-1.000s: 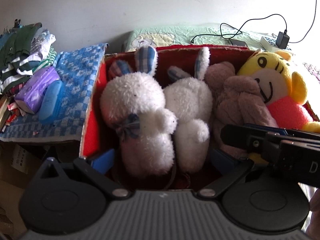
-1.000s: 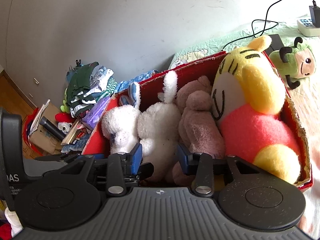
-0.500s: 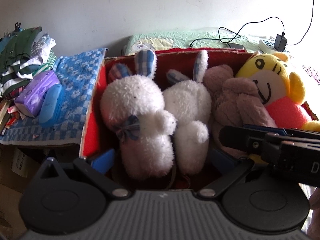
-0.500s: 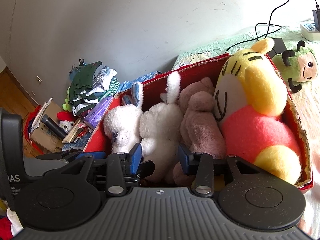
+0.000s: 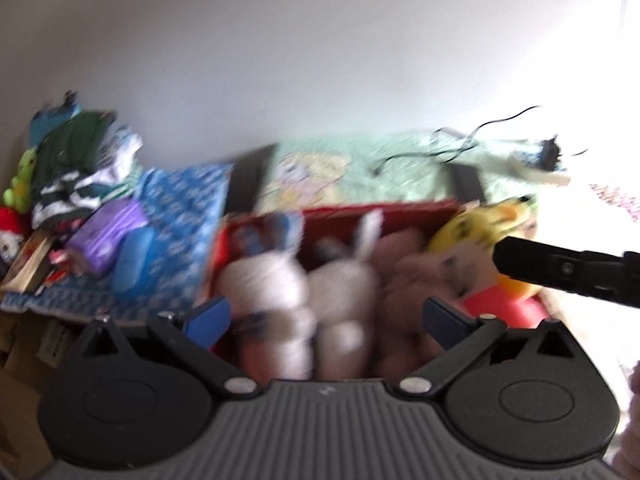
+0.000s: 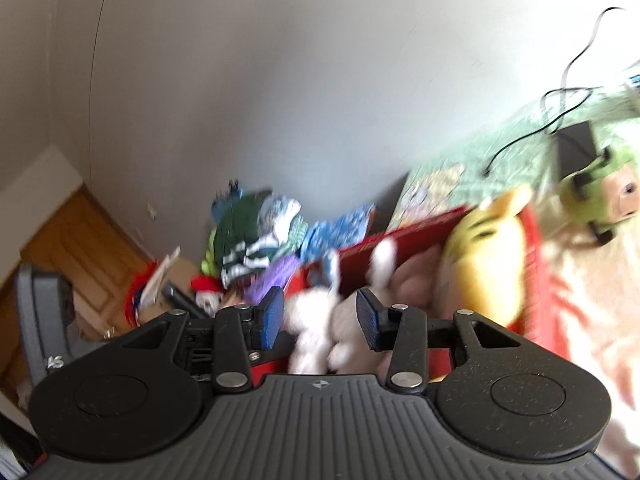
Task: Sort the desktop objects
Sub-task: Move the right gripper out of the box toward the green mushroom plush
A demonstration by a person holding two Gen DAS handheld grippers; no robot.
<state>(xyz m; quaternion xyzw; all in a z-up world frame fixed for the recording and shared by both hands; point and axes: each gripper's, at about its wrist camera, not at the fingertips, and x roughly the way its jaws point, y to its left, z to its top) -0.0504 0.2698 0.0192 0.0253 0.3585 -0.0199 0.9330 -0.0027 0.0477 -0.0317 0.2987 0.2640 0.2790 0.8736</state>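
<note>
A: Low in the left wrist frame, the left hand-held gripper (image 5: pixel 326 316) stands wide apart with nothing between its blue pads; the white rabbit plush (image 5: pixel 266 292) and the second white rabbit (image 5: pixel 346 292) show beyond the gap, not touched by either pad as far as the blur allows.

B: And the other one?

A: At the bottom centre of the right wrist frame, the right hand-held gripper (image 6: pixel 318 318) is parted too, more narrowly, and empty. The same rabbits sit past its tips.

B: So how far along is the sorting?

A: I'd judge most of it done. The red box (image 5: pixel 384 210) in the middle of the frame already holds a row: two rabbits, a brownish-pink plush (image 5: pixel 404 264), and the yellow tiger plush (image 5: pixel 480 232) at the right end.

B: Anything left out?

A: A green bug plush (image 6: pixel 596 196) lies on the bed at the right edge of the right wrist frame, outside the box, well apart from that gripper. It looks like the remaining piece. The clothes pile (image 5: pixel 76 160) at the left is apart from the box.
</note>
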